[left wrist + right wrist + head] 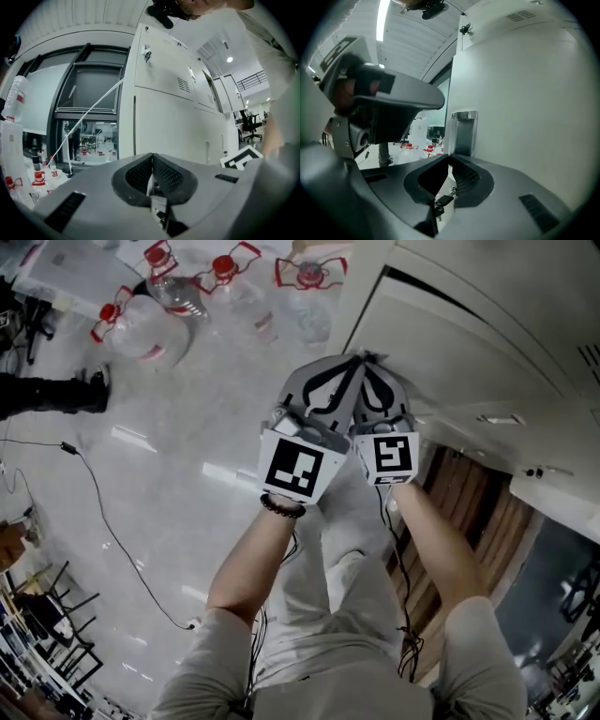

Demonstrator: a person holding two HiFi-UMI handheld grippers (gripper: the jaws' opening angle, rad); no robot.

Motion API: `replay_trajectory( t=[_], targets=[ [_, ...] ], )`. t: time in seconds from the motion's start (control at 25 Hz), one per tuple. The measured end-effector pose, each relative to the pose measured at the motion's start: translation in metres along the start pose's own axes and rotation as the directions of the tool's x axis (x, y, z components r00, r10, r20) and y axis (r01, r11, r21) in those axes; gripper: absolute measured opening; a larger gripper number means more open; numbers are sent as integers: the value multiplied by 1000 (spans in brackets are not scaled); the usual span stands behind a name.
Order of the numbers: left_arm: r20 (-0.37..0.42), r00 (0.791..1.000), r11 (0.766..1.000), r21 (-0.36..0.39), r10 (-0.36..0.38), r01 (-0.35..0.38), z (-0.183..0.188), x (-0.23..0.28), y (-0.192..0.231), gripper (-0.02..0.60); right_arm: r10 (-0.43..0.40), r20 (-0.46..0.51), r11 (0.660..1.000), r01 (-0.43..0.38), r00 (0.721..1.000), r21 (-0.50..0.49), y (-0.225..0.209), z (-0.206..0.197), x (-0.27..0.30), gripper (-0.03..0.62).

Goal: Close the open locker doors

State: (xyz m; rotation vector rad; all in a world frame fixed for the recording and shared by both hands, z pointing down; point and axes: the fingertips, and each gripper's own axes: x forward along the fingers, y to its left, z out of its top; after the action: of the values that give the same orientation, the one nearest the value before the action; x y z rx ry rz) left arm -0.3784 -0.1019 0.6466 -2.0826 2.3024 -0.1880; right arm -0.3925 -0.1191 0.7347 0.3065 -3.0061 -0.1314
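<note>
The white locker bank [487,343] runs along the right of the head view, with a dark gap along the top edge of one door panel. Both grippers are held side by side, level, with their tips close to that door. My left gripper [343,371] is shut with nothing between its jaws [151,158]; it faces the locker fronts [168,126], where a key [147,55] hangs in a lock. My right gripper [377,373] also has its jaws together and empty [449,160], just before a white door [525,108] with a recessed metal handle [464,132].
Several large water bottles with red caps [169,296] stand on the pale floor at the upper left. A black cable [112,521] trails across the floor. A window [89,93] lies left of the lockers. A brown striped strip [469,512] shows below the lockers.
</note>
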Motion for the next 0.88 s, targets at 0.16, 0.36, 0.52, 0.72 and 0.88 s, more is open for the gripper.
replay_trajectory(
  t=[0.16, 0.36, 0.52, 0.72, 0.88],
  targets=[
    [-24, 1000, 1000, -4, 14, -14, 10, 26, -1, 5, -18, -1, 1000, 18, 1000, -12, -3, 1, 5, 37],
    [-42, 997, 998, -34, 58, -60, 9, 36, 6, 5, -53, 6, 998, 54, 999, -45, -11, -7, 8, 38],
    [-55, 997, 998, -31, 56, -58, 9, 40, 8, 5, -100, -23, 995, 100, 995, -16, -15, -2, 11, 41],
    [-84, 996, 999, -32, 37, -40, 9, 47, 13, 5, -123, -68, 991, 120, 990, -55, -22, -4, 16, 41],
    [-93, 995, 999, -14, 30, -32, 9, 50, 14, 5, -142, -79, 990, 141, 987, -15, -22, -7, 7, 23]
  ],
)
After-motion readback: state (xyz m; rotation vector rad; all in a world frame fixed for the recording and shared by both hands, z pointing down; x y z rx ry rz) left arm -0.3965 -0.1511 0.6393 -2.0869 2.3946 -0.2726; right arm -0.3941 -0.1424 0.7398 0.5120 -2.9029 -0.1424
